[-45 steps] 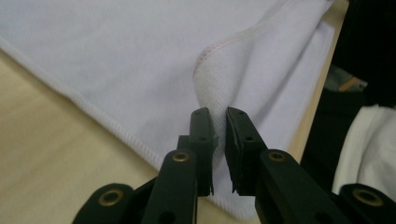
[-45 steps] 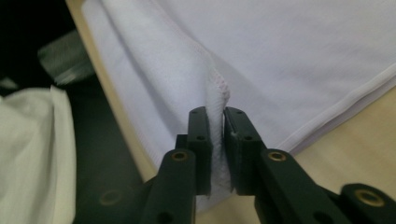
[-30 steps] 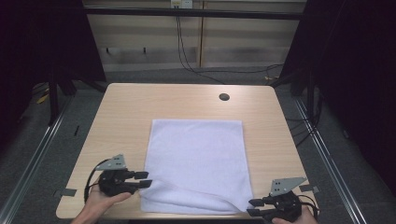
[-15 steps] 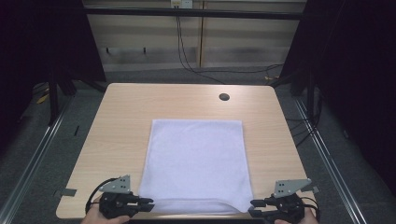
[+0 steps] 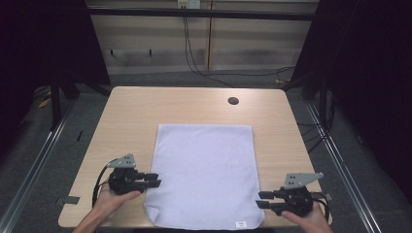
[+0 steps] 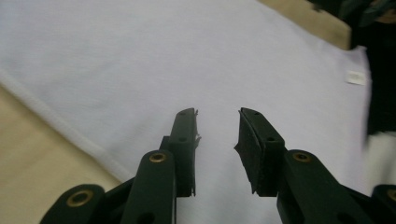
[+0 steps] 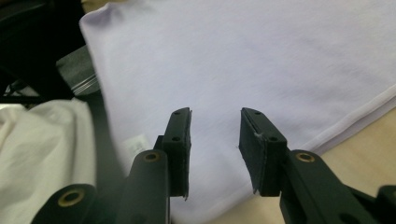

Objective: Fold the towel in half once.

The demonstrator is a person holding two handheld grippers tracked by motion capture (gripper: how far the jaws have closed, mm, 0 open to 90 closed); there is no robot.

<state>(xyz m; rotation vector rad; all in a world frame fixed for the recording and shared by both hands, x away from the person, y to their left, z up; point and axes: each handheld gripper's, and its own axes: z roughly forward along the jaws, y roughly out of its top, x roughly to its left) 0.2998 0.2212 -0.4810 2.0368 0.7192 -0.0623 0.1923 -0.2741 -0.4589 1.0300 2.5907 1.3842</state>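
A white towel (image 5: 204,174) lies flat on the wooden table (image 5: 131,111), its near edge at the table's front with a small label (image 5: 240,224). My left gripper (image 5: 156,179) sits at the towel's left edge near the front corner, pointing right. Its jaws have just been opening and nothing is between them; in the left gripper view the left gripper (image 6: 217,116) hovers over the towel (image 6: 140,56). My right gripper (image 5: 259,200) points left at the near right corner. In the right gripper view the right gripper (image 7: 215,114) stands open above the towel (image 7: 261,56).
A dark round hole (image 5: 233,101) is in the table's far right part. Bare wood runs to the left and right of the towel and behind it. Dark floor with metal rails surrounds the table, and cables hang at the back wall.
The towel's rumpled near left corner now lies flat. My left gripper dropped to that corner, then came back up along the left edge. The right gripper has hardly shifted.
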